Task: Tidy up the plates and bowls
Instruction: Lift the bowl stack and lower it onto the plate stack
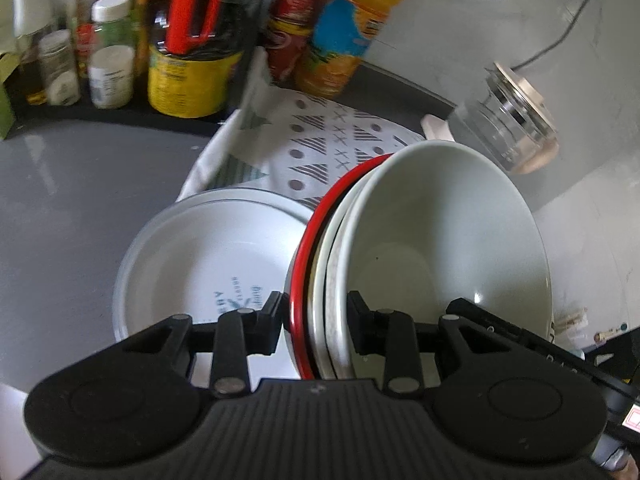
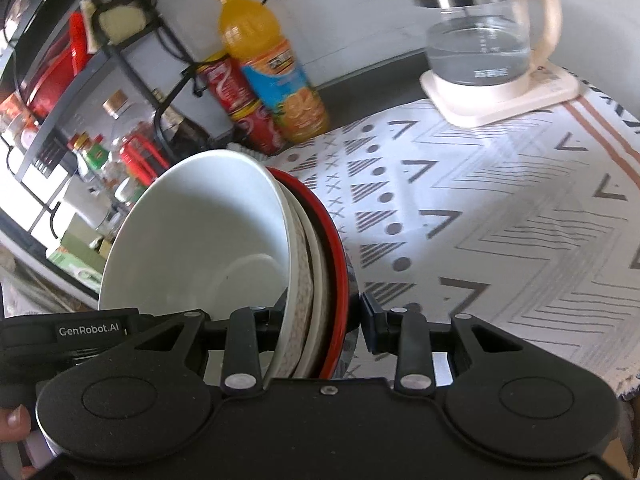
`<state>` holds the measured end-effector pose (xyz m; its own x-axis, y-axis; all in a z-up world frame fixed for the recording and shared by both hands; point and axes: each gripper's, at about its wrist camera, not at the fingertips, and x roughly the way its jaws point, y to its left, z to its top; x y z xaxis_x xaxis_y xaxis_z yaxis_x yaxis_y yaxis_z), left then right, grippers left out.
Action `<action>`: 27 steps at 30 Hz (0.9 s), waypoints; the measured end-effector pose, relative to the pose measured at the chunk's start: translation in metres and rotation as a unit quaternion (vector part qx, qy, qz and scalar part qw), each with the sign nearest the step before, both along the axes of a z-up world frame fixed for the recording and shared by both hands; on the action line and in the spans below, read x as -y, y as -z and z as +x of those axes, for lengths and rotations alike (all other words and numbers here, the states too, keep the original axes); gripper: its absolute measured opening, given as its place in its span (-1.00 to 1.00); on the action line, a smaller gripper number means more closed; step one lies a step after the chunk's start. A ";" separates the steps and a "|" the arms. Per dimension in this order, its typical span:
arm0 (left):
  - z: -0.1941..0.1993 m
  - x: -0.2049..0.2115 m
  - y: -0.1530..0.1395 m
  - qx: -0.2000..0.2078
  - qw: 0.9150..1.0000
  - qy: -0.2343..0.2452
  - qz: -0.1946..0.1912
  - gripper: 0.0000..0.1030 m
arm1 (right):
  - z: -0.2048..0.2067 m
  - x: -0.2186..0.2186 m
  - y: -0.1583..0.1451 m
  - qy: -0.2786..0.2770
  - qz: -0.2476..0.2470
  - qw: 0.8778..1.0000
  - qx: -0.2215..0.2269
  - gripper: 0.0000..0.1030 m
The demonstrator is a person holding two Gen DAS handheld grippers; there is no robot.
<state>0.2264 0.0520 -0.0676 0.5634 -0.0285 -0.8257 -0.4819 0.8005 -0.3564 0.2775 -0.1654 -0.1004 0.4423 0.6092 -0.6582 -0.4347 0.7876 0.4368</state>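
- A nested stack of bowls [image 1: 440, 248] fills the lower centre of both wrist views, tipped on edge with its open side turned to the right of the left wrist frame and to the left of the right wrist frame.
- The innermost is a white bowl [image 2: 196, 236]; behind it sit a speckled bowl [image 2: 300, 300] and a red-rimmed bowl [image 1: 316, 240] on the outside.
- The left hand-held gripper [image 1: 316, 316] has its jaws narrowed onto the stack's rims, one finger on the red outside, the other inside the white bowl.
- The right hand-held gripper [image 2: 320, 324] straddles the same stack; its left finger is inside the white bowl, while its right finger seems to stand just off the red rim, so I cannot tell whether it clamps.
- A white plate [image 1: 208, 256] with teal print lies flat at lower left of the left wrist frame, just beside the stack.
- A patterned cloth [image 2: 500, 208] covers the grey tabletop [image 1: 72, 200] under and beyond the dishes.
- An orange juice bottle [image 2: 272, 68] and red cans [image 2: 240, 104] stand at upper centre of the right wrist frame.
- A glass kettle [image 2: 480, 28] on a cream base sits at upper right.
- A rack with jars and bottles [image 1: 108, 52] fills the upper left of the left wrist frame.
- A fingertip [image 2: 14, 428] shows at the lower left edge of the right wrist frame.
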 end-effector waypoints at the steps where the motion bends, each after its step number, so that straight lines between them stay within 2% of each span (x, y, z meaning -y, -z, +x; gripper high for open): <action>1: -0.003 -0.003 0.000 0.000 1.000 -0.005 -0.002 -0.38 | -0.001 -0.004 0.000 -0.004 -0.001 1.000 0.001 -0.36; 10: -0.026 -0.028 0.005 -0.003 0.999 -0.044 -0.007 -0.38 | -0.011 -0.033 0.000 -0.033 -0.008 0.999 -0.005 -0.36; 27: -0.031 -0.066 0.031 -0.037 0.998 -0.052 -0.017 -0.38 | -0.008 -0.078 0.016 -0.045 -0.035 0.998 -0.039 -0.36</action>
